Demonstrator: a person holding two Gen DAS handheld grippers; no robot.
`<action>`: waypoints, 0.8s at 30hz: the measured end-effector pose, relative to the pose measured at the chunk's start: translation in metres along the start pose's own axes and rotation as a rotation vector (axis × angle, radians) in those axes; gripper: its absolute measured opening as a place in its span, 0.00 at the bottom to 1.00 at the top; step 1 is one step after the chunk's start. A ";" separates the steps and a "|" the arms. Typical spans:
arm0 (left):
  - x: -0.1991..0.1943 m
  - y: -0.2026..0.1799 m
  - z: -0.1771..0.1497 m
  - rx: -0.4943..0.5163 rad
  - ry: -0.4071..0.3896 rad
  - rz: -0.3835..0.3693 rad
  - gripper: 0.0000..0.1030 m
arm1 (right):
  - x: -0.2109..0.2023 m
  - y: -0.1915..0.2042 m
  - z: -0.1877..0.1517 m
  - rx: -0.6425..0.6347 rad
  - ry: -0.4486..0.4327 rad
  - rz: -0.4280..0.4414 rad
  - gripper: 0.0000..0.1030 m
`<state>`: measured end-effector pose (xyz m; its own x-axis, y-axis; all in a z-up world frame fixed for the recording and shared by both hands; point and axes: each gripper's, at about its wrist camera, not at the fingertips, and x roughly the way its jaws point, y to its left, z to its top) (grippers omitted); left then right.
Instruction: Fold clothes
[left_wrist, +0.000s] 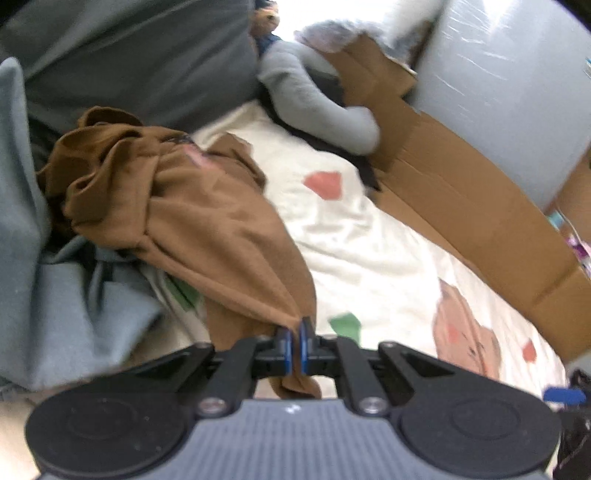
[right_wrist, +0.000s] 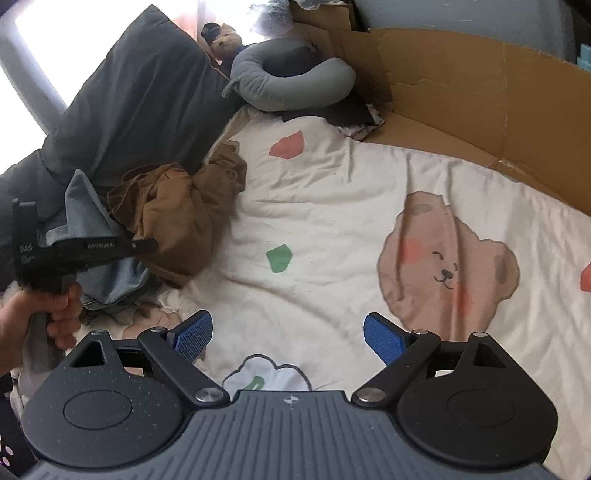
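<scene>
Brown cloth (left_wrist: 207, 218) lies bunched on the white bedsheet (left_wrist: 369, 240), and 1 edge of it is drawn out into a tight strip that runs down into the left gripper (left_wrist: 294, 334). That gripper's 2 blue-edged fingers (left_wrist: 283, 347) are pressed together on the fabric, with a small tail of brown cloth poking out behind them. The rest of the garment is crumpled against a dark grey pillow (left_wrist: 140, 62), with blue-grey clothing (left_wrist: 55, 295) heaped just beside it.

From the right wrist view, the right gripper (right_wrist: 288, 334) hangs over a bare stretch of the sheet, its 2 blue pads (right_wrist: 194, 334) spread wide with nothing between them. The sheet carries a printed bear (right_wrist: 447, 258) and small red and green patches. A hand (right_wrist: 55, 314) at the left edge grips the handle of the left gripper, whose black body lies across the blue-grey clothing next to the brown cloth. A grey curved neck pillow (right_wrist: 291, 88) sits at the head of the bed, touching the dark pillow, with a small teddy bear (right_wrist: 225, 37) behind it. Brown cardboard (right_wrist: 480, 85) stands along the far side of the sheet.
</scene>
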<state>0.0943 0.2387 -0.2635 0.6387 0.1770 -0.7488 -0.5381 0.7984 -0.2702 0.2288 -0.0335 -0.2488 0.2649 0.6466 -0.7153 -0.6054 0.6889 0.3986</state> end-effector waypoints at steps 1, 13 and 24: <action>-0.002 -0.004 -0.003 0.003 0.008 -0.014 0.04 | 0.002 0.001 -0.001 0.004 0.002 0.006 0.90; -0.026 -0.046 -0.027 0.075 0.056 -0.132 0.04 | 0.022 0.012 -0.018 -0.016 0.056 0.059 0.90; -0.060 -0.047 -0.065 0.082 0.200 -0.207 0.04 | 0.040 0.010 -0.026 0.039 0.077 0.060 0.90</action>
<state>0.0451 0.1534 -0.2452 0.6051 -0.1046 -0.7892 -0.3561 0.8511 -0.3859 0.2143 -0.0097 -0.2881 0.1693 0.6609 -0.7311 -0.5880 0.6631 0.4633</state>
